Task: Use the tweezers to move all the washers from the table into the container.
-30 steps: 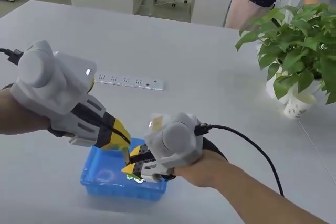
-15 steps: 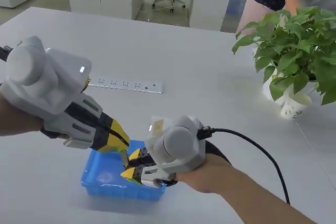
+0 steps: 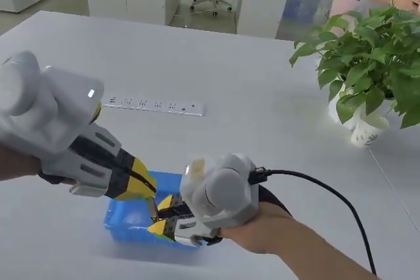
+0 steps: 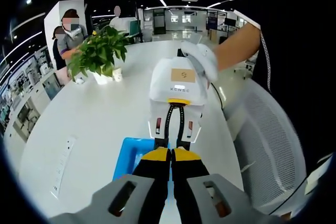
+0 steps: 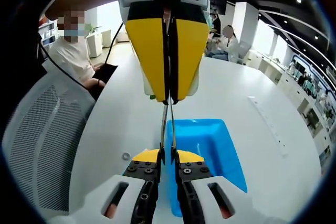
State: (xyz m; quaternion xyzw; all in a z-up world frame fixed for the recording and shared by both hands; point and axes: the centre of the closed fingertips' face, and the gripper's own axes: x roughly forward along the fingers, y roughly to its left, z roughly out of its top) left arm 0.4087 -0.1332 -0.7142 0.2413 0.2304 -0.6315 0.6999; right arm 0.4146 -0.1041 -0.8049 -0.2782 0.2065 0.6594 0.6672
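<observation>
Tweezers bridge the two, left gripper and right gripper both clamped on them; a washer lies on the table beside the blue container, nearest the right jaws

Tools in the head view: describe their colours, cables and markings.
The left tool and right tool have rounded white-grey housings and black jaws with yellow ends. The left has a small lit lamp; the right trails a black cable and bears a tan square label.
</observation>
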